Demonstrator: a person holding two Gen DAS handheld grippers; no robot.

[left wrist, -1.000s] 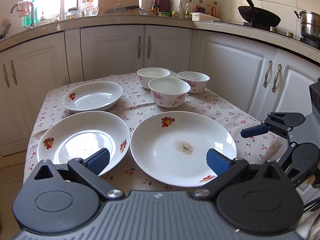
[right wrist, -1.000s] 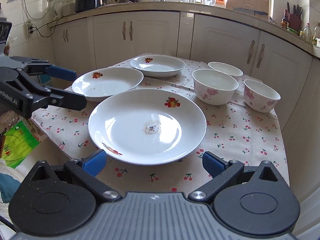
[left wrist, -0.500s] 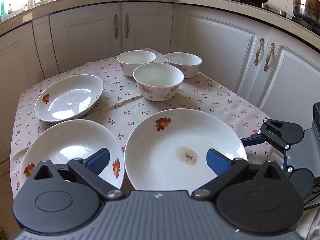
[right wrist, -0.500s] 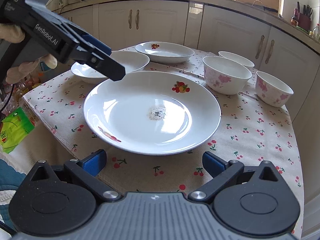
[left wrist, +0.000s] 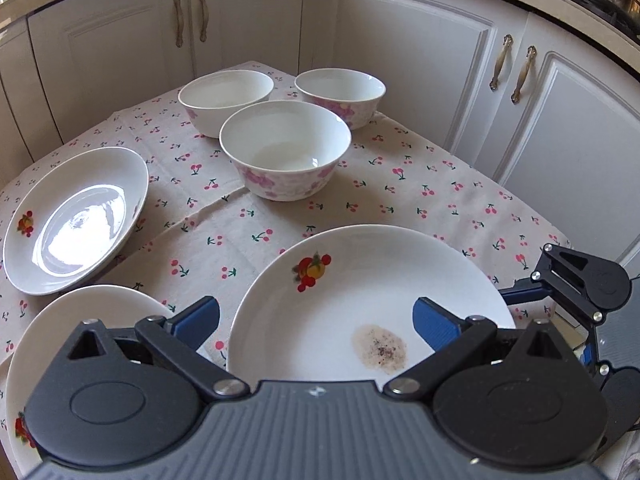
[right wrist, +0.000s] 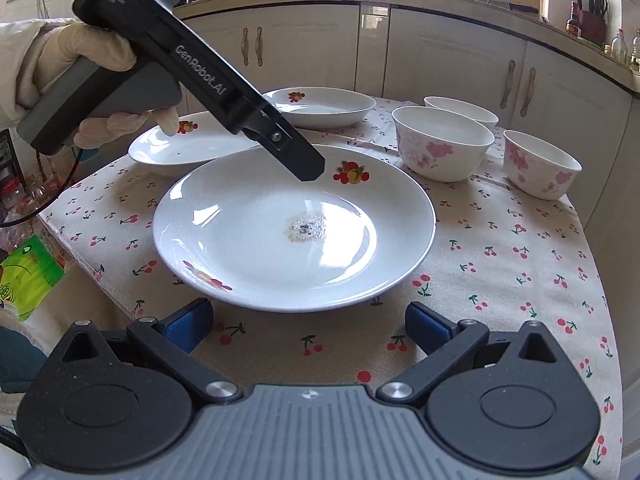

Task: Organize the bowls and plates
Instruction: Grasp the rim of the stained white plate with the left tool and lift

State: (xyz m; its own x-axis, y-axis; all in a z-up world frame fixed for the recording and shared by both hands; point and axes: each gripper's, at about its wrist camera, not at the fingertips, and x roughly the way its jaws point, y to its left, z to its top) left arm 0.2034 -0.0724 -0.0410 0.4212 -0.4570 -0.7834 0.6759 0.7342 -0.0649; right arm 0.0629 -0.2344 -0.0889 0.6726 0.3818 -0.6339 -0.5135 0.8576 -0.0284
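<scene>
- Big stained plate [right wrist: 294, 224] at table [right wrist: 500, 264] centre, speckled smear in its well; near rim cut off by left gripper [left wrist: 316, 322] in left view.
- Second plate [left wrist: 80, 320] at 8 o'clock, mostly hidden; third plate [left wrist: 76, 218] at 10 o'clock.
- Three bowls [left wrist: 286, 150] clustered at 12 to 1 o'clock.
- Left fingers wide apart, empty, over big plate.
- Right gripper [right wrist: 306, 322] fingers wide apart, empty, at near table edge.
- Gloved hand [right wrist: 86, 52] partly cropped.
</scene>
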